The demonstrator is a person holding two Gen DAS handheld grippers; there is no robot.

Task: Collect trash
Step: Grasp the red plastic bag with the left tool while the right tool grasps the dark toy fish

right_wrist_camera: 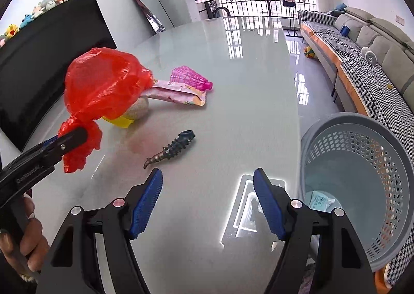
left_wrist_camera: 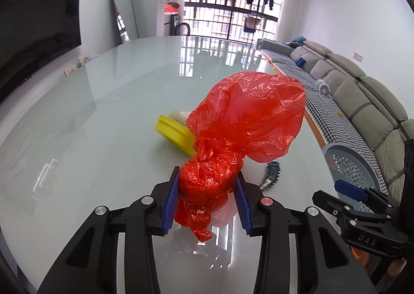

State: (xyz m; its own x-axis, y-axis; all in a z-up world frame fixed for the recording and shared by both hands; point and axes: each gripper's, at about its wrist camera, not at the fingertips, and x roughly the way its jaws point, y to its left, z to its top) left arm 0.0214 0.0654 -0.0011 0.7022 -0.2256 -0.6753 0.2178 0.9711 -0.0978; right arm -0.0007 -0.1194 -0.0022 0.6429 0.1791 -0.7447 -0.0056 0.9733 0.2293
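Blue-padded fingers [left_wrist_camera: 174,198] of the left gripper [left_wrist_camera: 208,199] are clenched on the crumpled lower part of a red plastic bag [left_wrist_camera: 240,126], which is lifted clear of the table [left_wrist_camera: 103,118]. The bag's loose upper part billows out above the grip, and a small twisted tail hangs below the pads. In the right wrist view the same bag [right_wrist_camera: 103,82] shows at the left, pinched by the left gripper [right_wrist_camera: 72,138], with a person's hand [right_wrist_camera: 23,239] on the handle.

The right gripper [right_wrist_camera: 208,198] hovers over the table's [right_wrist_camera: 233,113] near edge with its fingers [right_wrist_camera: 147,201] released and spread apart, nothing between them. Its tip also shows at the right edge of the left wrist view [left_wrist_camera: 349,189].

On the glossy pale table lie several more things. A dark knobbly rubber toy [right_wrist_camera: 172,150] rests just beyond the right gripper. Farther back, partly behind the bag, sit a yellow container [right_wrist_camera: 120,120] with a pale round lump [right_wrist_camera: 139,110] against it, a flat pink packet [right_wrist_camera: 178,91], and a pink mesh bottle-shaped piece [right_wrist_camera: 190,78] lying on its side, touching the packet.

Beside the table's right edge stands a grey perforated basket [right_wrist_camera: 362,123]. A pale wrapper [right_wrist_camera: 319,201] lies at its bottom. Behind the basket runs a grey sofa [right_wrist_camera: 380,43] with a checked cover.
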